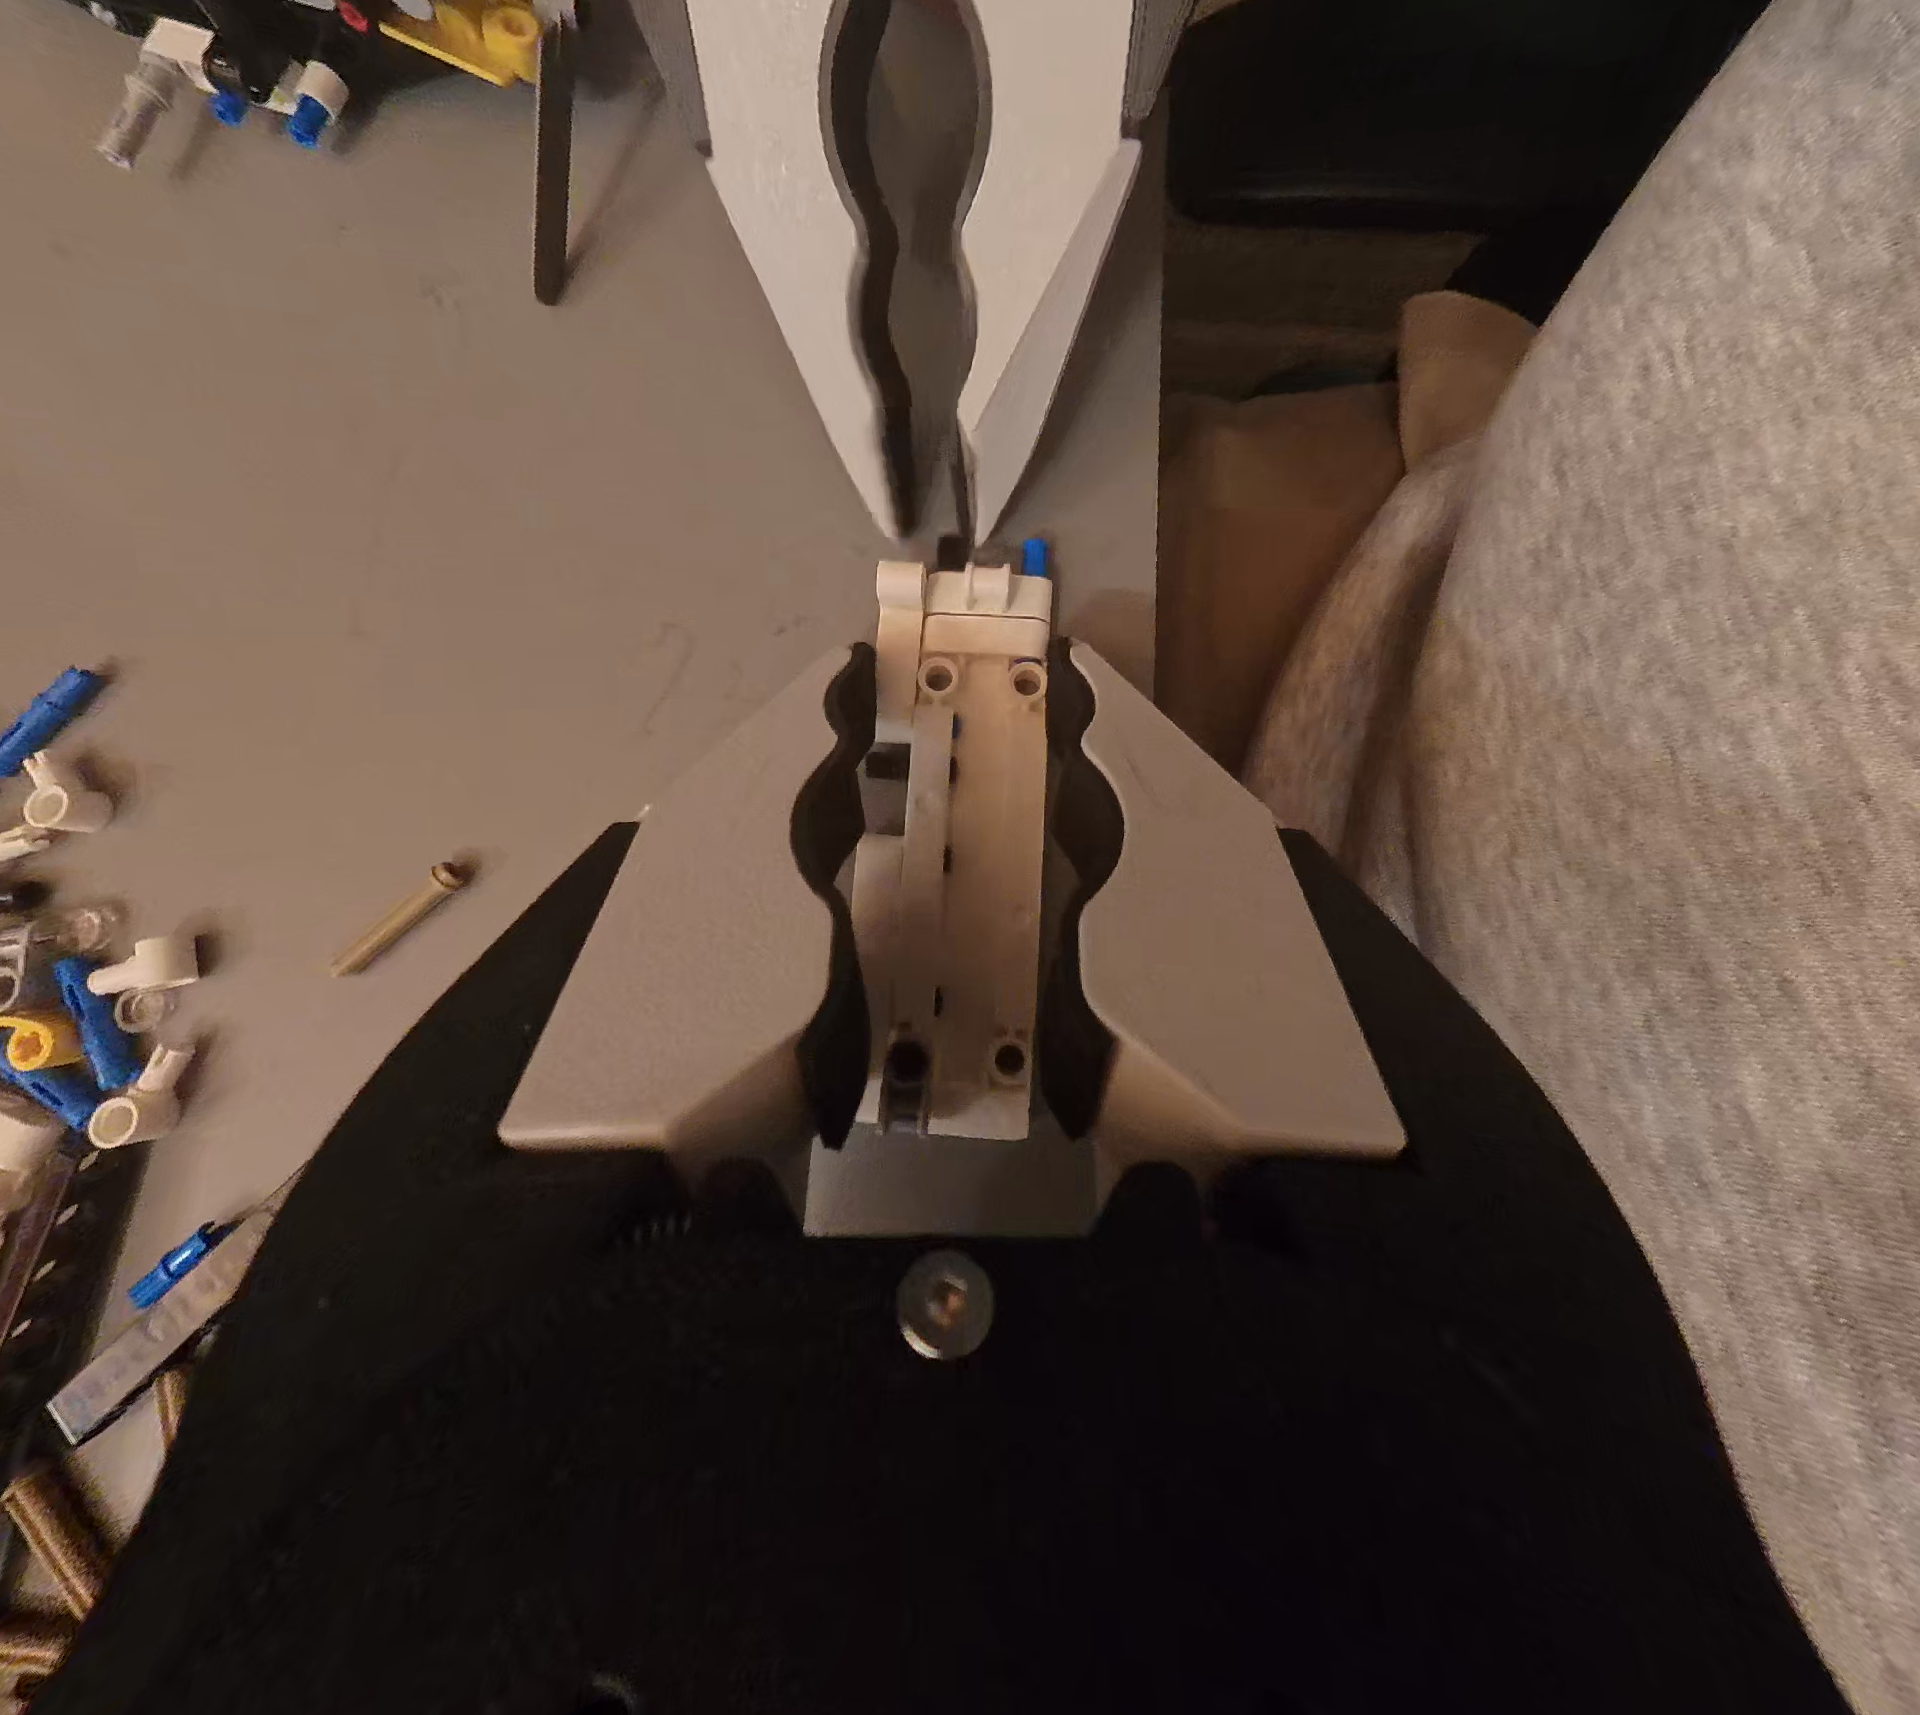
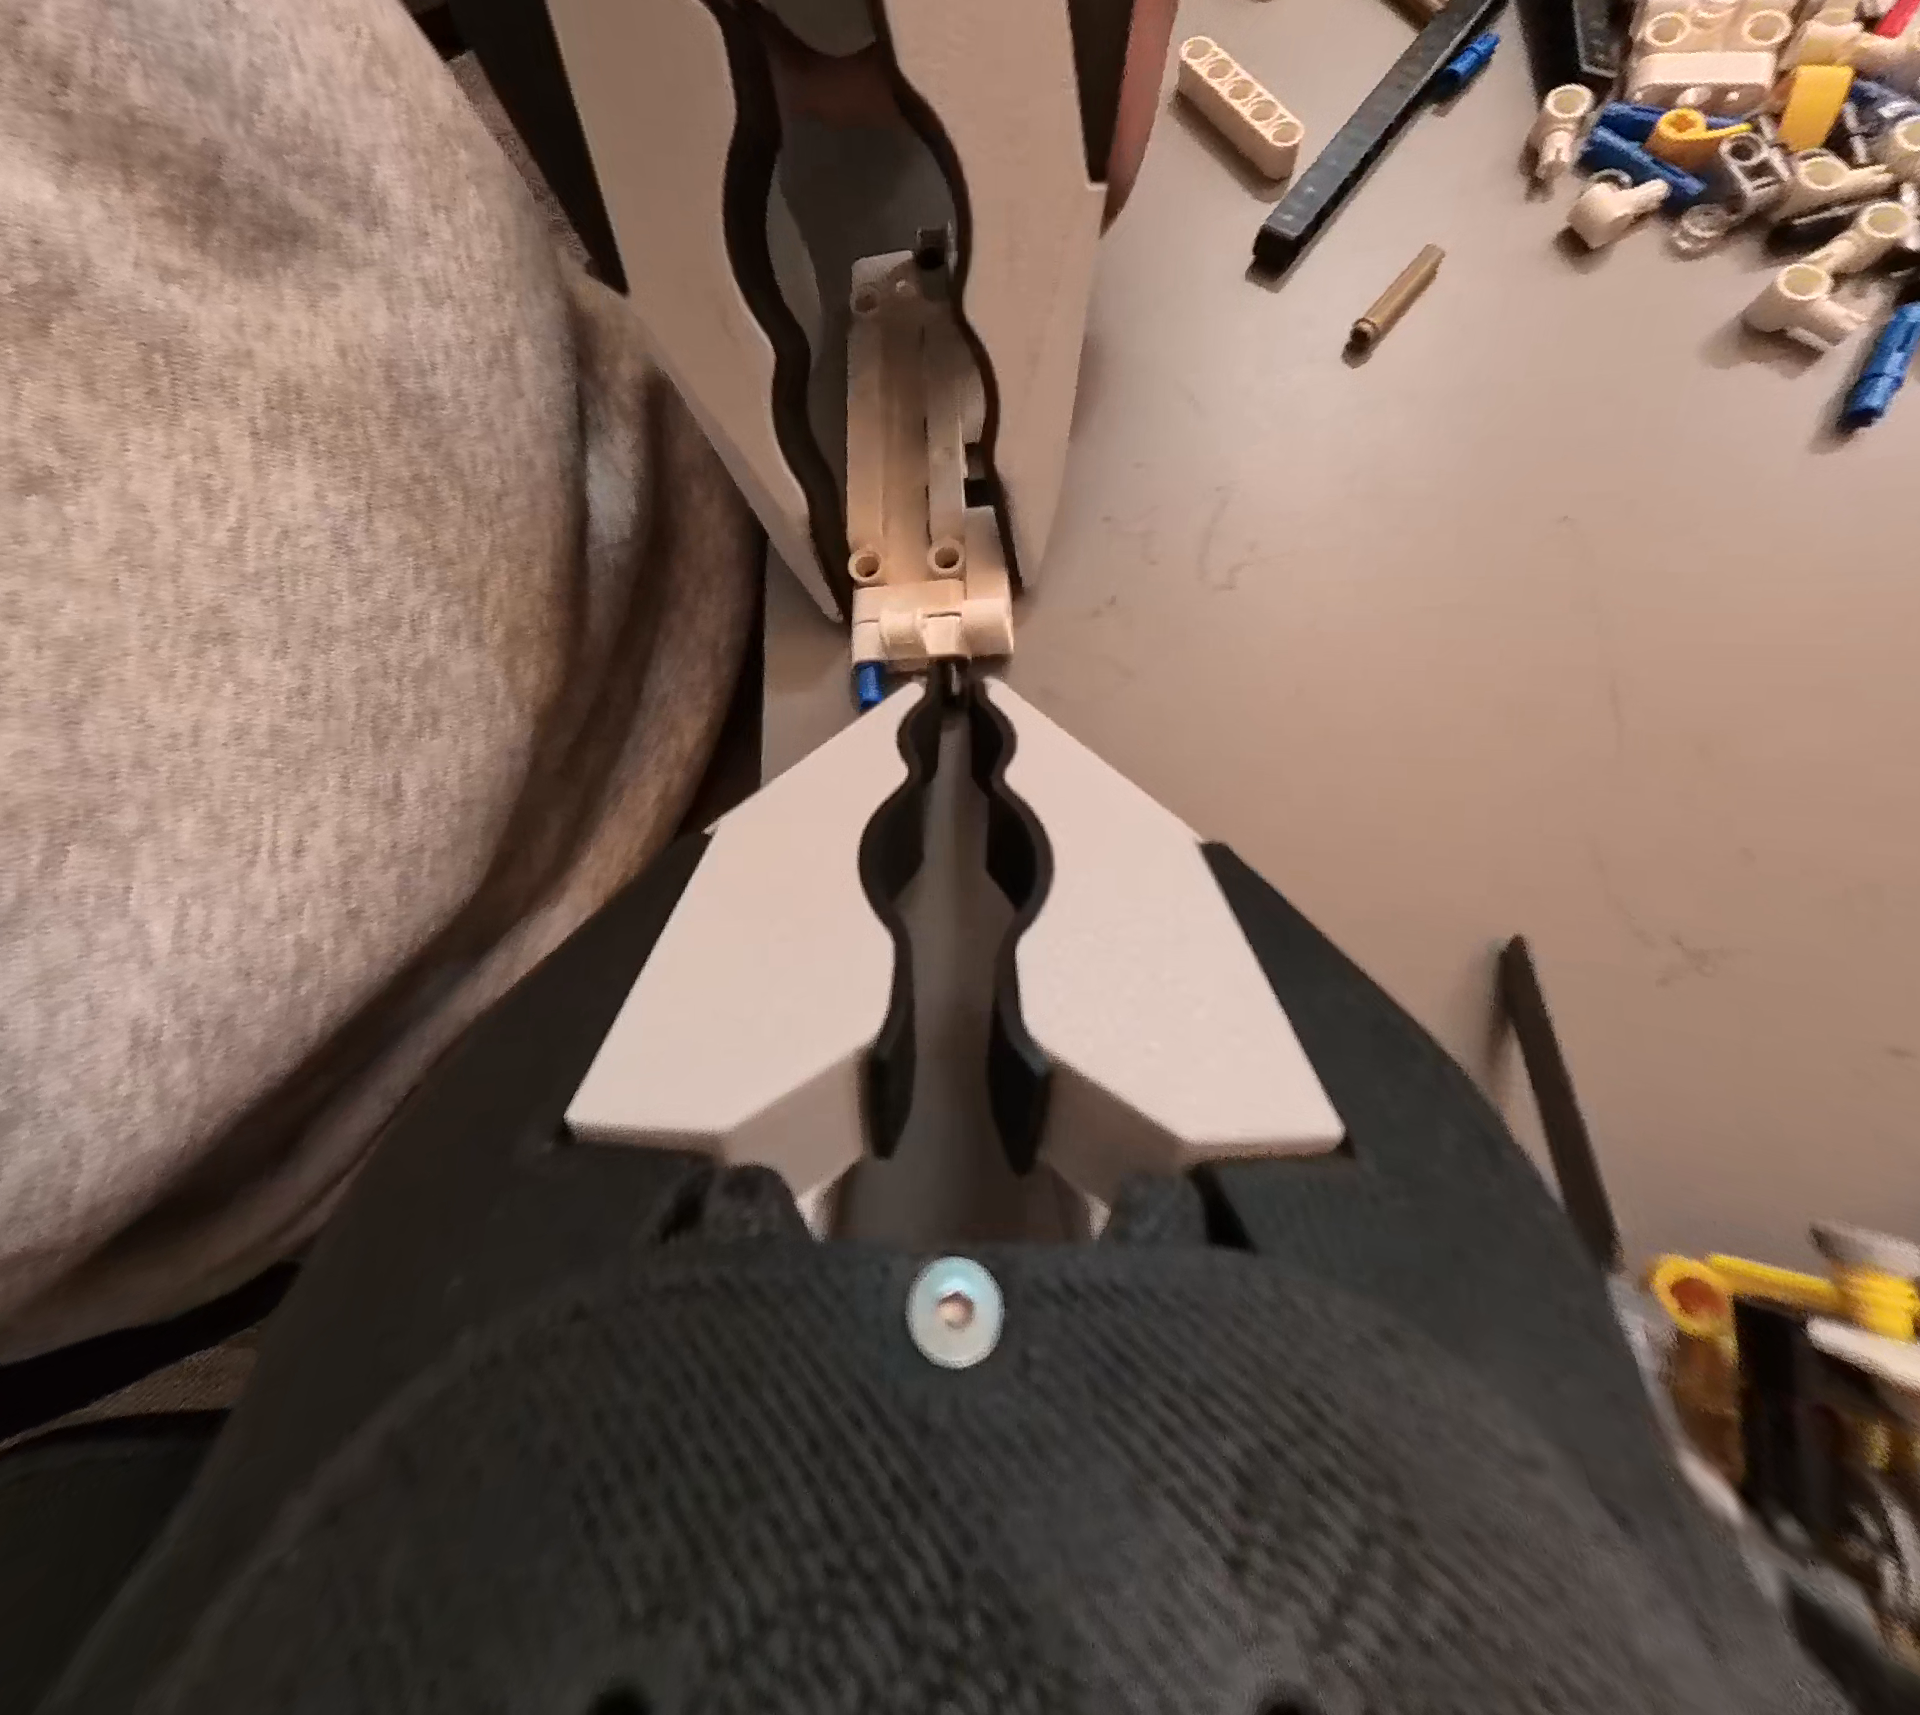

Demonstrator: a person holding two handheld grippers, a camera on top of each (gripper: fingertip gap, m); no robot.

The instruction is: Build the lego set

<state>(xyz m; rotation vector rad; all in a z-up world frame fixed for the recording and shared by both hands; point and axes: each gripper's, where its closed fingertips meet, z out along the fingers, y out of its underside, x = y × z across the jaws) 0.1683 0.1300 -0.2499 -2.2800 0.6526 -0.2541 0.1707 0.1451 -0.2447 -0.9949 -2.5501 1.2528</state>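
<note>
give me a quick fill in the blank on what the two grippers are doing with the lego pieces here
1. The white lego assembly is clamped between the fingers of the ____ gripper.
2. The right gripper pinches a small ____ pin at the assembly's end.
3. A short ____ pin sticks out of the assembly's end beside it.
4. A tan rod lies alone on the ____.

Missing words: left; black; blue; table
</note>
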